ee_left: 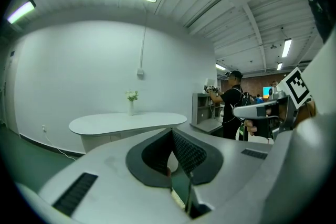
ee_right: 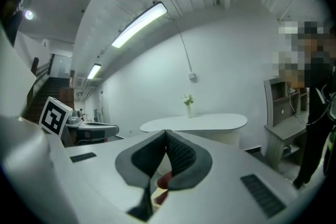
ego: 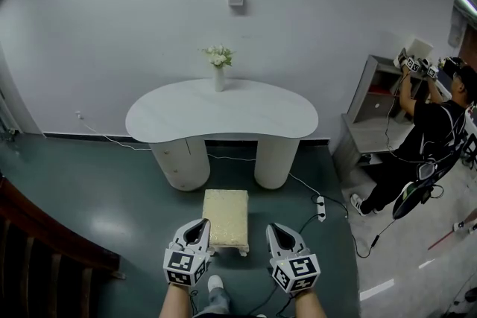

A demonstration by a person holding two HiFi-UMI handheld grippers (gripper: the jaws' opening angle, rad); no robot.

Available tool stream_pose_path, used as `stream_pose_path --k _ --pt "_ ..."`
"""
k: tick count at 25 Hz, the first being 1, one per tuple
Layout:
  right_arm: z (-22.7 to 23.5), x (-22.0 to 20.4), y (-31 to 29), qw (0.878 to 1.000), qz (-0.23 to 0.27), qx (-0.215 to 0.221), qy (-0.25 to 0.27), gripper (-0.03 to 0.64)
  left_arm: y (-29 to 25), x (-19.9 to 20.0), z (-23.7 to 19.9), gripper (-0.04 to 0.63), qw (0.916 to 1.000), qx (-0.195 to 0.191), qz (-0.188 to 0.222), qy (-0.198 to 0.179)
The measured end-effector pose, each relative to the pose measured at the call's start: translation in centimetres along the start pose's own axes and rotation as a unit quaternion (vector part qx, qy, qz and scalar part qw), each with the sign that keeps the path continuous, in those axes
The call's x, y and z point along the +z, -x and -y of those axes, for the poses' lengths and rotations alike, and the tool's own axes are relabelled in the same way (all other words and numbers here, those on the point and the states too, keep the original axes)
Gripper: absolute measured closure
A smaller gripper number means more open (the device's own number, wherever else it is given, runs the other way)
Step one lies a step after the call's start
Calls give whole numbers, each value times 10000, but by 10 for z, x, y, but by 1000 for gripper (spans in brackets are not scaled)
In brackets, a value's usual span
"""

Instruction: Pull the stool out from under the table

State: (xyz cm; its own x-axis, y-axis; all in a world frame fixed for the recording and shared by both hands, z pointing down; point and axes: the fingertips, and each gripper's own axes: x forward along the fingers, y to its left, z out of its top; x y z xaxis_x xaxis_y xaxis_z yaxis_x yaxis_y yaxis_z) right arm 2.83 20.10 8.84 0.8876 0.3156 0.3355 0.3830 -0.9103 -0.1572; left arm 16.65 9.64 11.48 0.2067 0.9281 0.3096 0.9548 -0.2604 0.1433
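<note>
The stool [ego: 226,218], with a pale yellow cushion and white legs, stands on the green floor in front of the white kidney-shaped table [ego: 221,109], clear of its top. My left gripper [ego: 200,226] hangs at the stool's left side and my right gripper [ego: 277,229] at its right side, both above the floor and apart from the stool. In the left gripper view the jaws [ee_left: 171,136] are shut with nothing between them, pointing toward the table [ee_left: 128,122]. The right gripper [ee_right: 166,138] is likewise shut and empty, facing the table [ee_right: 194,122].
A vase of white flowers [ego: 218,63] stands at the table's back edge. A power strip [ego: 321,208] with cables lies right of the stool. A person [ego: 428,138] works at a grey shelf unit [ego: 369,115] on the right. A dark wooden railing [ego: 45,242] runs along the left.
</note>
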Motion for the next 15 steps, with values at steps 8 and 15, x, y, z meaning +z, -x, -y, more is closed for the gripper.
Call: stream_pose_path --k 8,15 --pt "-9 26 5 9989 251 -141 379 555 10 30 -5 583 9994 125 285 -148" --pt "-14 39 14 9979 474 -245 366 555 24 40 0 583 9989 173 365 -236"
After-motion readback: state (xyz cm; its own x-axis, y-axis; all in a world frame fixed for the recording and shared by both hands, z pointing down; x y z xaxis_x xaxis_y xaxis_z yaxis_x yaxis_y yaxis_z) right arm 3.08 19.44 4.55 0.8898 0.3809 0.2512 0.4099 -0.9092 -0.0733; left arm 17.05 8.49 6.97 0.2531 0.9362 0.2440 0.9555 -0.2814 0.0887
